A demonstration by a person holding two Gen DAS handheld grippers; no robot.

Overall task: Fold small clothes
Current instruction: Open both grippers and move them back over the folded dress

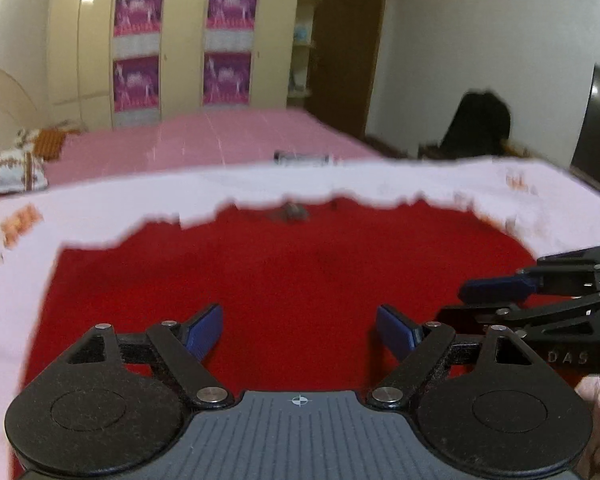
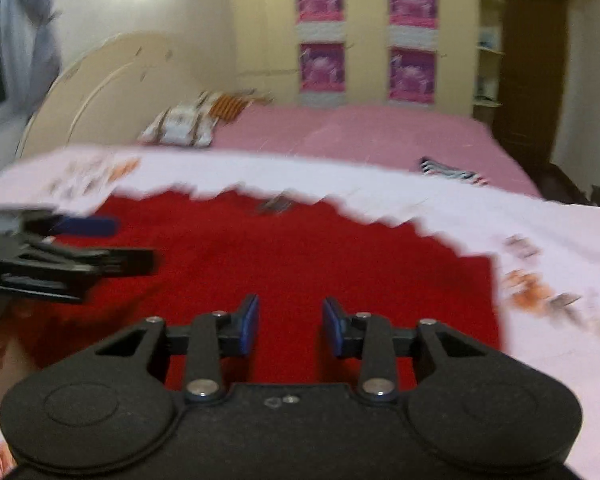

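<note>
A red garment (image 1: 284, 272) lies flat on a white printed sheet (image 1: 100, 208); it also shows in the right wrist view (image 2: 300, 256). A small grey label (image 1: 292, 212) sits at its far edge. My left gripper (image 1: 300, 332) is open and empty just above the garment's near part. My right gripper (image 2: 290, 328) is open, jaws a narrower gap apart, empty over the garment's near edge. The right gripper also shows at the right of the left wrist view (image 1: 496, 300). The left gripper shows at the left of the right wrist view (image 2: 112, 240). Both views are motion-blurred.
The sheet lies on a bed with a pink cover (image 1: 220, 140). Pillows (image 1: 12, 168) lie at the headboard end. A striped cloth (image 2: 452, 170) lies on the pink cover. A wardrobe (image 1: 180, 40), a door (image 1: 348, 48) and a dark chair (image 1: 480, 124) stand behind.
</note>
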